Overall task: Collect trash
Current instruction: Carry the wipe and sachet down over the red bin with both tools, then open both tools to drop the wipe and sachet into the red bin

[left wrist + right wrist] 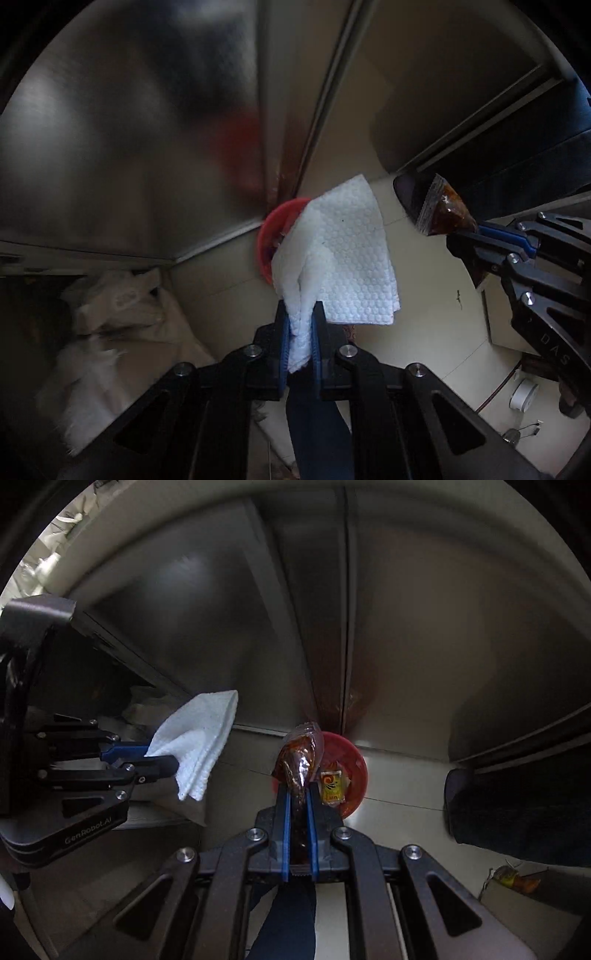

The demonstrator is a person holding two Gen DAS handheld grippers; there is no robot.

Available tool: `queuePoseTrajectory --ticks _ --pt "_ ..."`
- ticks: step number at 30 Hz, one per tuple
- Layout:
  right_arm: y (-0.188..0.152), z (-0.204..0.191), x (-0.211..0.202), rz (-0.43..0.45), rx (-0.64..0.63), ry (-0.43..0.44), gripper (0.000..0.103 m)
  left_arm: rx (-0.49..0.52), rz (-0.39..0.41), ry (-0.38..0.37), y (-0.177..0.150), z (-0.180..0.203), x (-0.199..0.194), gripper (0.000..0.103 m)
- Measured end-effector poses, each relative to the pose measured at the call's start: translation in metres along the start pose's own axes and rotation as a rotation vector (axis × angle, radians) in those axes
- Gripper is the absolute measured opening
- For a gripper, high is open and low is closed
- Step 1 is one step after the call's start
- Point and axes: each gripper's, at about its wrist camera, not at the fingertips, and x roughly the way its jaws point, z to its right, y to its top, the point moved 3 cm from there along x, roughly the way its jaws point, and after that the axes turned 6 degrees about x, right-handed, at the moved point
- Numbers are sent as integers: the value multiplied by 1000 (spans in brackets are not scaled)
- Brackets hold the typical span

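Left gripper point(301, 321) is clamped on a white embossed paper towel point(343, 258). One bunched corner sits between the blue pads; the rest fans out above and to the right of the fingertips. In the left wrist view the towel covers most of a round red plastic bin point(275, 229) on the floor, so only its left rim arc shows. The bin's contents are hidden from this side.

Right gripper point(298, 801) is closed on a clear plastic sauce packet with brown contents point(300, 760). The packet runs down between the pads, with its bulging upper end standing above the fingertips. It overlaps the left edge of the red bin point(351, 760) in the right wrist view. Whether it is directly over the opening or in front of it cannot be told. A small yellow-and-orange wrapper point(330, 782) lies inside the bin; its print is too small to read.

Each gripper shows in the other's camera, held side by side and apart: right gripper point(476, 236) with packet point(447, 212), left gripper point(162, 757) with towel point(199, 738).

The bin stands at the foot of brushed stainless steel cabinet panels point(129, 129), and the red smear on them is a blurred reflection. White bags point(118, 306) at lower left are motion-blurred. A dark shape point(517, 812) at right is cut off and unidentifiable.
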Motion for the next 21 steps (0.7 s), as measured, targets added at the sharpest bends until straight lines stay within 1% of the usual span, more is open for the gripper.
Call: queuePoseTrajectory --ticks 5,9,11,14,16,17,18,19,20,21 --pt "-9 28 76 -24 28 -6 7 10 -28 -18 8 2 87 9" --pt "-16 49 128 -63 63 -14 7 18 -33 -20 17 6 141 9" --pt "-15 56 147 -64 73 -11 7 27 -30 -32 20 8 161 9" --pt "-15 64 169 -66 85 -6 7 47 -25 -12 22 4 183 9" --pt "-21 58 177 -73 86 -6 7 64 -35 -10 21 12 195 11" --pt "-21 59 182 -79 88 -6 7 69 -35 -13 22 12 200 17" --pt "-22 60 185 -81 89 -5 7 71 -35 -12 23 13 204 27" --pt "-24 59 186 -79 90 -5 7 72 -31 -12 23 15 207 32" --pt "-24 59 189 -79 91 -5 7 73 -31 -10 24 21 210 40" --pt "-25 61 191 -80 92 -3 7 78 -37 -12 23 20 212 41"
